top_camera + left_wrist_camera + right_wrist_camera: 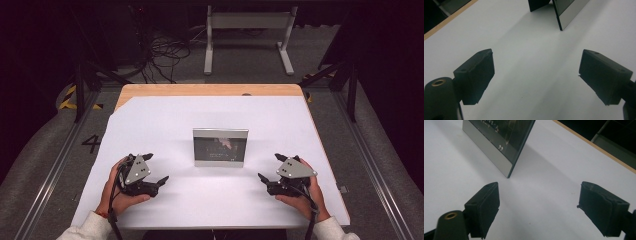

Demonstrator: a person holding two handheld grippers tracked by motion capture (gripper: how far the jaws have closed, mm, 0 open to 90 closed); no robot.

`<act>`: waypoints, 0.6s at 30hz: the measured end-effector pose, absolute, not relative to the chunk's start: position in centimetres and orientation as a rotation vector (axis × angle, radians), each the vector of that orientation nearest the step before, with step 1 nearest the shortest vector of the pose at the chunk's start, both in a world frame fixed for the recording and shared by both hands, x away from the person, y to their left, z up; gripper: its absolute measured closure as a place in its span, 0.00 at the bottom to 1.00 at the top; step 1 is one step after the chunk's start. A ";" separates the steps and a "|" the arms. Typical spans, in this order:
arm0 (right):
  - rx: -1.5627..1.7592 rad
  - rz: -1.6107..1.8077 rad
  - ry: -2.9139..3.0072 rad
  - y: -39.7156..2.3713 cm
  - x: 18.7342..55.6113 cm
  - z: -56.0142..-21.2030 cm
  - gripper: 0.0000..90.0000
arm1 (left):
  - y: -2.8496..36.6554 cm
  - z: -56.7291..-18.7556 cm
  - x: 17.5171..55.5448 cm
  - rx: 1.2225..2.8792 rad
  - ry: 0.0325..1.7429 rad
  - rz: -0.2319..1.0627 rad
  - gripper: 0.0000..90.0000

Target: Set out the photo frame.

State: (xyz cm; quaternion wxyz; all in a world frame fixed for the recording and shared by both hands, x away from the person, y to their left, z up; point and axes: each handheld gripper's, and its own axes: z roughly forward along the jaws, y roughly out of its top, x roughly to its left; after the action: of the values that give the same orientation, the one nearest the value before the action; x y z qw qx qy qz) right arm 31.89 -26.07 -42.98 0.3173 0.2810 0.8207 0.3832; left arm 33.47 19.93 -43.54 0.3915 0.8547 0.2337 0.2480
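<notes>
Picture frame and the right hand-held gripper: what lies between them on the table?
Nothing: bare white table cover separates the picture frame from the right hand-held gripper. The high view shows it, and the right gripper view shows its open jaws with only white surface before the frame.

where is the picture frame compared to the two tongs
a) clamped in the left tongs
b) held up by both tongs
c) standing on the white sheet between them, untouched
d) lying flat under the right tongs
c: the picture frame stands upright on the white sheet, apart from both the left tongs and the right tongs, whose jaws stand open and empty on either side of it.
</notes>
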 end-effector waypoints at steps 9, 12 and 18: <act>0.764 0.997 2.156 -27.2 31.5 -43.2 0.19 | 21.8 -43.9 33.0 2.168 0.628 0.630 0.15; 0.767 0.986 2.145 -27.7 31.3 -43.3 0.18 | 22.8 -44.1 32.8 2.158 0.653 0.629 0.15; 0.791 0.983 2.129 -28.7 30.9 -43.5 0.18 | 24.1 -44.4 32.3 2.144 0.683 0.634 0.15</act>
State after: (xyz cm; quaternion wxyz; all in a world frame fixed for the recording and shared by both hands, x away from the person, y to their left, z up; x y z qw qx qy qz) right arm 30.87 -28.71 -43.54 0.3272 0.3018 0.8130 0.3753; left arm 32.30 24.08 -44.36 0.3914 0.8440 0.2689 0.2495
